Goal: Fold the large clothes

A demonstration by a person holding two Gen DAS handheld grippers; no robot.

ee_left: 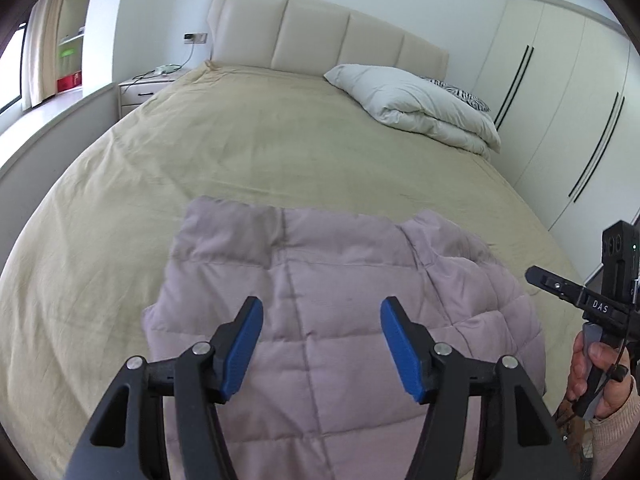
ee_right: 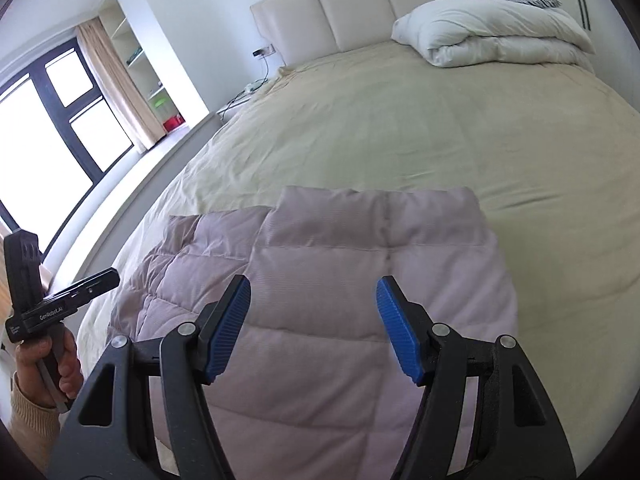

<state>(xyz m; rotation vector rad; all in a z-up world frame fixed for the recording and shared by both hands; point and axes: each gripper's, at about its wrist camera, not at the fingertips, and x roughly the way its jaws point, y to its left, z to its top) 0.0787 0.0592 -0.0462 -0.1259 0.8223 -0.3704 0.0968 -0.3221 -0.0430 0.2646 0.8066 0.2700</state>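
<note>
A mauve quilted puffer garment (ee_left: pixel 320 300) lies partly folded on the beige bed, near its foot; it also shows in the right wrist view (ee_right: pixel 360 280). My left gripper (ee_left: pixel 322 312) is open and empty, held above the garment's near part. My right gripper (ee_right: pixel 314 292) is open and empty, also above the garment. The right gripper appears at the right edge of the left wrist view (ee_left: pixel 560 286), beside the garment's right side. The left gripper appears at the left edge of the right wrist view (ee_right: pixel 80 286), off the garment's left side.
The beige bedspread (ee_left: pixel 280 140) covers a wide bed with a padded headboard (ee_left: pixel 320 28). A folded white duvet (ee_left: pixel 420 104) lies at the head on the right. A nightstand (ee_left: pixel 140 90) stands far left. Wardrobe doors (ee_left: pixel 560 100) line the right wall.
</note>
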